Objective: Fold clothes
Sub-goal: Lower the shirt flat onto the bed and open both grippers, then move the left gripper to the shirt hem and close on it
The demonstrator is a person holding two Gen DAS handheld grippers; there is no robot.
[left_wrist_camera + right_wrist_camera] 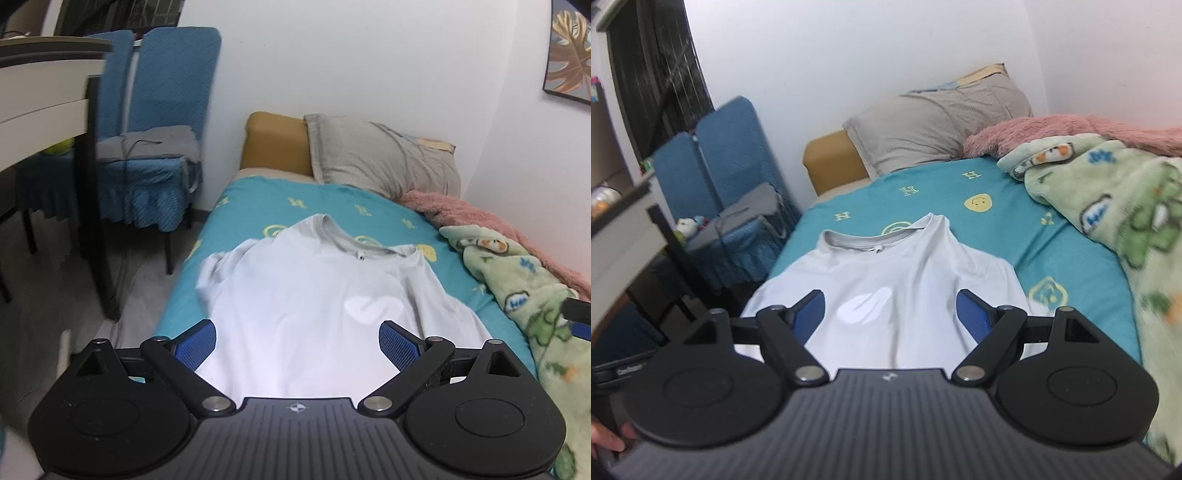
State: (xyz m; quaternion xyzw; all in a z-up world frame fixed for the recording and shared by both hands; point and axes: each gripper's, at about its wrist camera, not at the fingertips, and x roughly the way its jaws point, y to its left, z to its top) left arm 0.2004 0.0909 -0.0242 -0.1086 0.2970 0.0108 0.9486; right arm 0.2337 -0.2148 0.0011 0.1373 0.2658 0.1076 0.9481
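Right now we are holding the left gripper (297, 341) at the bottom centre of its frame, fingers spread wide and gripping nothing, its blue pads (397, 345) hovering over the lower part of the white T-shirt (295, 295). We cannot tell whether the pads are touching the cloth. Over in the other view we are keeping the right gripper (891, 317) spread just as wide, also empty, with the T-shirt's chest showing between its blue pads (971, 317).

The T-shirt is lying face up in the middle of the frame on the teal bedsheet (255, 195), neck pointing toward the top, a brighter white patch on the chest. Its sleeve at left of the left wrist view is lying bunched and wrinkled near the bed edge; the body is lying mostly flat with soft creases.

Toward the top of the frame we are seeing a grey pillow (384, 155), and along the right a green cartoon blanket (517, 280) and a pink fluffy blanket (1071, 129). At upper left blue-covered chairs (162, 92) are standing beside the bed.
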